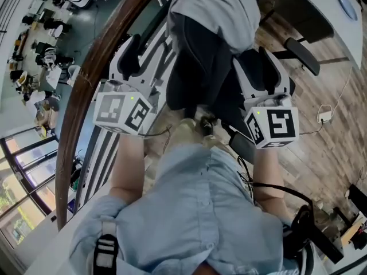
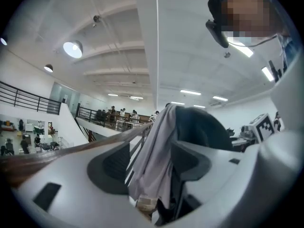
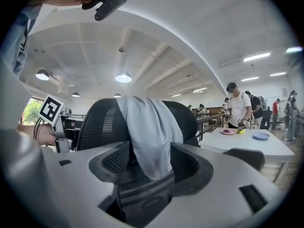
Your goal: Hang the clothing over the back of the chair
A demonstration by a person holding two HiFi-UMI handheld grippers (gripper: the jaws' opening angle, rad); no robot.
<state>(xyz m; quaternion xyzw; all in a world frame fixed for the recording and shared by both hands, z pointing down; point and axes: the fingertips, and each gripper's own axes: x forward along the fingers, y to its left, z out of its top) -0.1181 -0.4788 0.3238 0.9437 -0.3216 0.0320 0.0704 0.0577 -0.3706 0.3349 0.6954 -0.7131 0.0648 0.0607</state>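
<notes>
A grey piece of clothing hangs draped over the top of a black mesh chair back. My left gripper stands open on the chair's left side, and my right gripper stands open on its right. In the left gripper view the clothing hangs down between the spread jaws of the left gripper, and no pad presses on it. The right gripper view shows the clothing lying over the chair back beyond the right gripper, whose jaws hold nothing.
A curved wooden handrail runs close on the left, with a lower floor beyond it. The chair's armrest juts out at the right over wood flooring with a cable. A white table and standing people are at the back right.
</notes>
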